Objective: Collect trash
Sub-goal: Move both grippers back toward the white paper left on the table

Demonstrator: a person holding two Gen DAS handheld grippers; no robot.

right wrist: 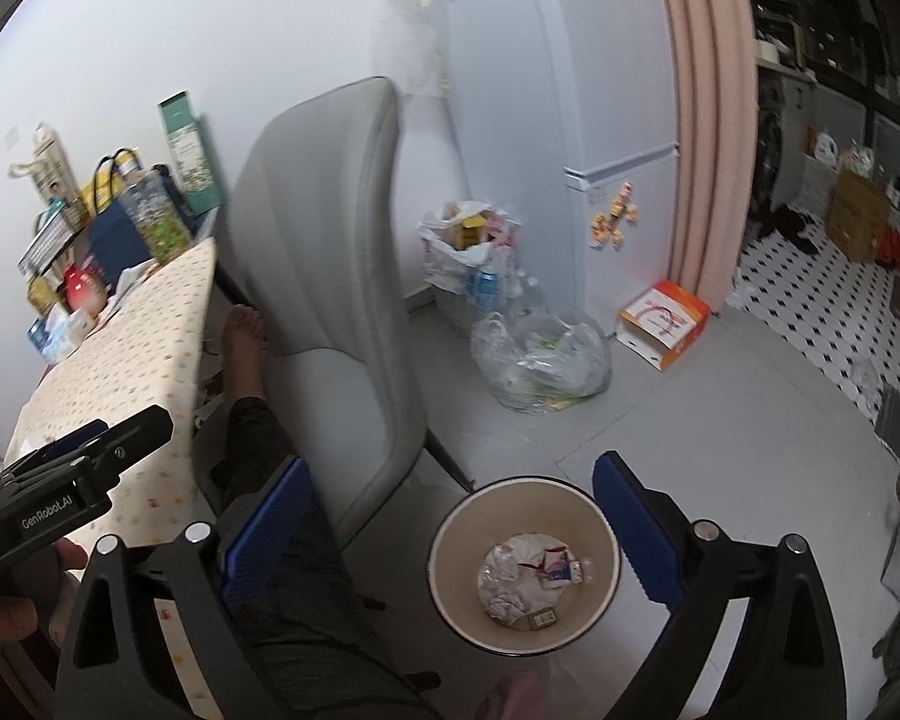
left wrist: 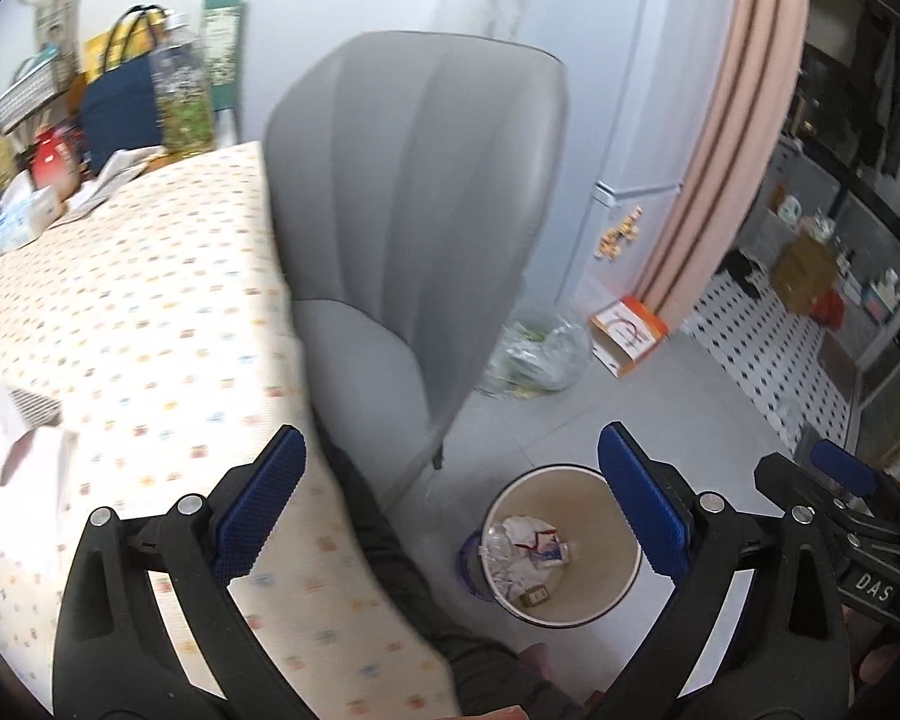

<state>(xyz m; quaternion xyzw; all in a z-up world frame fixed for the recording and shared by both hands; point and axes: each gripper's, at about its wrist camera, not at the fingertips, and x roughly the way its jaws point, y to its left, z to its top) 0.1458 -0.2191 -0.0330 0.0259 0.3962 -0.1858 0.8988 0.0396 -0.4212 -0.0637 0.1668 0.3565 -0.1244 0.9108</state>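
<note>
Hovering both grippers, jaws spread and empty, over the round cream waste bin point(right wrist: 525, 564).
I keep left gripper point(left wrist: 450, 516) and right gripper point(right wrist: 450, 534) angled down so the crumpled paper trash point(right wrist: 528, 570) inside stays in view.

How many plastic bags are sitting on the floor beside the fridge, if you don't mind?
2: a clear bag in front, and a white bag behind it against the wall. More may be hidden behind the chair.

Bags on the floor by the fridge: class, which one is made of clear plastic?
The clear bag, the one lying nearer the waste bin. The white bag stands behind it against the wall, opaque and stuffed with packaging.
</note>
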